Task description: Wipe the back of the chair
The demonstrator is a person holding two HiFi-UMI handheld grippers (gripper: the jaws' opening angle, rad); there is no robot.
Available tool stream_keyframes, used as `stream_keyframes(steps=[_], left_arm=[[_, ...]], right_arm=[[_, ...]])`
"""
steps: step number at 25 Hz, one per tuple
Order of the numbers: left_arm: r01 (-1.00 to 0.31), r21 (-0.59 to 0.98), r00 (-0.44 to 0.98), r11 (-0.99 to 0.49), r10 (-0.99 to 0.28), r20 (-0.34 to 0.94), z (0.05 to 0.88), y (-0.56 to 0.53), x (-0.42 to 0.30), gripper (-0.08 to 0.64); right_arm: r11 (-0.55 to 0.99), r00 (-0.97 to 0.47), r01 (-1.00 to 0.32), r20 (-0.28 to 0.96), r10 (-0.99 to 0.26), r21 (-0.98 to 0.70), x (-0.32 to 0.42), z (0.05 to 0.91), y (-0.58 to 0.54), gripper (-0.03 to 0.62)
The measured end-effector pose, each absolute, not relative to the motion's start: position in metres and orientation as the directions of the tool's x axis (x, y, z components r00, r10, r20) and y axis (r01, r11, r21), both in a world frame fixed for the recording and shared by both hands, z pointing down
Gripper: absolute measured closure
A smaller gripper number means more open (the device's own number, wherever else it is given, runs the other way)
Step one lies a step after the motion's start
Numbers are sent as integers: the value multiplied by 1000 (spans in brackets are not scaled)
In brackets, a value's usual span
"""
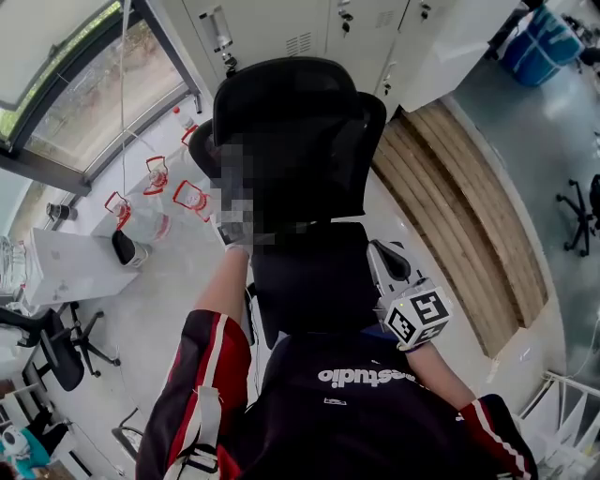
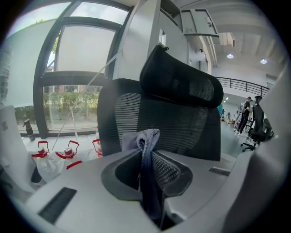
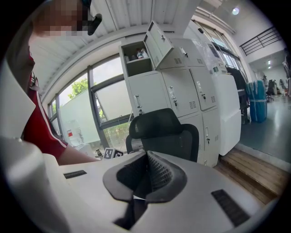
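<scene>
The black mesh chair [image 1: 292,141] stands in front of the white lockers [image 1: 309,28], close to the person. The left gripper [image 2: 145,159] has its jaws clamped on a grey cloth [image 2: 145,139] right by the chair's back. The right gripper [image 3: 145,173] is held nearer the body, its jaws pressed together and empty.

Office: metal lockers [image 3: 182,104], mesh desk chair [image 1: 291,131]

Black high-backed chair [image 1: 291,94] with headrest, centre; white lockers [image 1: 375,28], 12 o'clock; wooden platform [image 1: 469,216], 3 o'clock; window [image 1: 94,94], 10 o'clock, with red-handled clear containers [image 1: 192,199] beneath; person's dark-shirted torso [image 1: 356,403], 6 o'clock; marker cube [image 1: 418,319], 4 o'clock.
</scene>
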State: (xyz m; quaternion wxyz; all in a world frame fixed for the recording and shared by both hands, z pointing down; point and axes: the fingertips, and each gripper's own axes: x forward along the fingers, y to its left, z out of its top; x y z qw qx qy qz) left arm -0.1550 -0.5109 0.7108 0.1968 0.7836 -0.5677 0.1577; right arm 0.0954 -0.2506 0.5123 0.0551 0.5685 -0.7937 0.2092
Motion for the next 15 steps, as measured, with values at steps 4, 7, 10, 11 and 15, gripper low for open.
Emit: stream_keyframes(steps=[4,7,10,11,15], left_arm=[[-942,146,335,-302,-816,471,714,-507,-116,497],[-935,163,355,-316,-810,466,715,-505,-86,497],[-927,180,375,-329,-807,457,715,-501,-52,497],[-924,184,381,-334,-804,456,716,-500,-40,497],[-915,197,403,-352,-797,449,720,-498,7,497]], right_arm=[[255,-338,-929,330,-882,-269,118,513,-247,577],[246,-328,-933,337,-883,-263,138,512,-241,577],[235,-316,-937,346,-883,-257,161,513,-234,577],[230,-312,-939,350,-883,-256,170,513,-232,577],[213,-296,-944,359,-885,-252,207,517,-226,577]])
